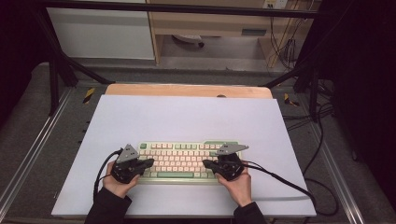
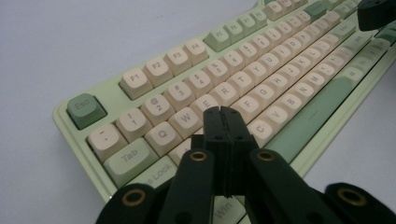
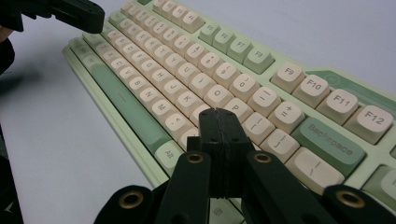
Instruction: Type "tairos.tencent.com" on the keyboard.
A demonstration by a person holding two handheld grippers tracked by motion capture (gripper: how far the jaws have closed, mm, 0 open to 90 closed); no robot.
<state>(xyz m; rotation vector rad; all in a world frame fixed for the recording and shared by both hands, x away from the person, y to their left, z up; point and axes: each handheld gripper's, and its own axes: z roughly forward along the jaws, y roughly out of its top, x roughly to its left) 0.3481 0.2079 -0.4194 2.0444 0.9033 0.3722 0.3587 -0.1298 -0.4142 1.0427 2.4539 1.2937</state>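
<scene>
One keyboard (image 1: pixel 182 161) on the white bench (image 1: pixel 187 116), near the front edge, pale green with cream keys. Two grippers over it: left gripper (image 1: pixel 148 163) at the Caps Lock end, jaws pressed together; right gripper (image 1: pixel 206 163) near the P and Alt keys, jaws together too, nothing between.

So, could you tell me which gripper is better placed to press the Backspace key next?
Right. The right gripper hovers shut beside Backspace; the left gripper sits over the keyboard's far end.
</scene>
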